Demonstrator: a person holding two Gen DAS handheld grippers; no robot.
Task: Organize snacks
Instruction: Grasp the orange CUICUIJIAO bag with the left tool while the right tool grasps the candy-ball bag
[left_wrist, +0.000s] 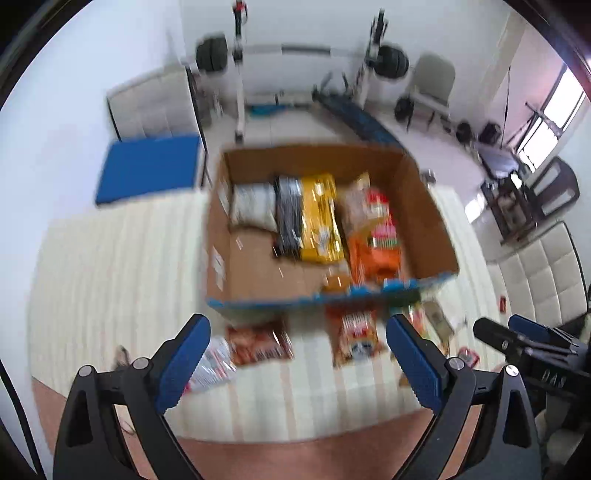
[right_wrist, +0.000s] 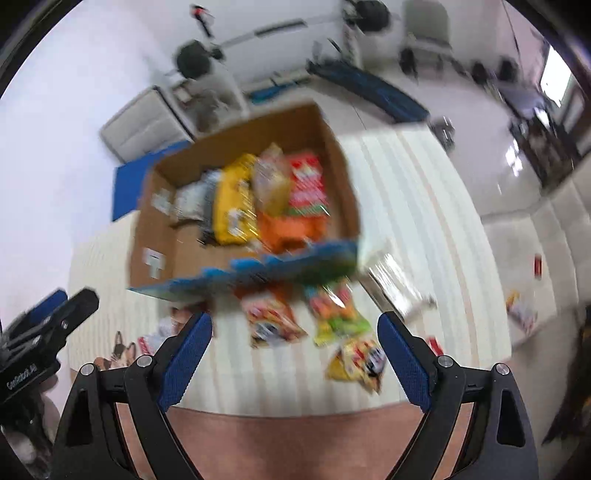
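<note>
Landmark: the cardboard box (left_wrist: 424, 206), open-topped, set on a cream ribbed mat (left_wrist: 110, 258).

1. Left gripper (left_wrist: 297, 363). Held above the mat on the near side of the box and pointed steeply downward. The jaws are spread wide; nothing is held between the blue pads (left_wrist: 184, 363).

2. Right gripper (right_wrist: 295, 363). Held in a like pose, tilted steeply down on the near side of the box. The jaws are spread wide and no packet is gripped. Its dark body is also seen at the right edge of the left wrist view.

3. Loose snack packets, laid flat on the mat just in front of the box's near wall:
- a red-brown packet (left_wrist: 258, 341), toward the near left corner;
- a white crinkled packet (left_wrist: 212, 365), nearer than the last;
- an orange packet (left_wrist: 356, 336), before the middle of the near wall;
- a green and orange packet (right_wrist: 338, 314), right of it;
- a yellow packet (right_wrist: 358, 362), nearest of that group.
Lettering is blurred and cannot be read.

4. Contents of the box, left to right: a white bag (left_wrist: 253, 206), a dark striped pack (left_wrist: 290, 218), a yellow bag (left_wrist: 319, 221), a tan bag (left_wrist: 354, 206), and a red pack (left_wrist: 382, 221) over an orange one (left_wrist: 373, 260). The near left floor of the box is seen bare.

5. Beyond the box: a blue pad (left_wrist: 147, 173) to the far left, and a barbell rack (left_wrist: 295, 51) against the far wall.
</note>
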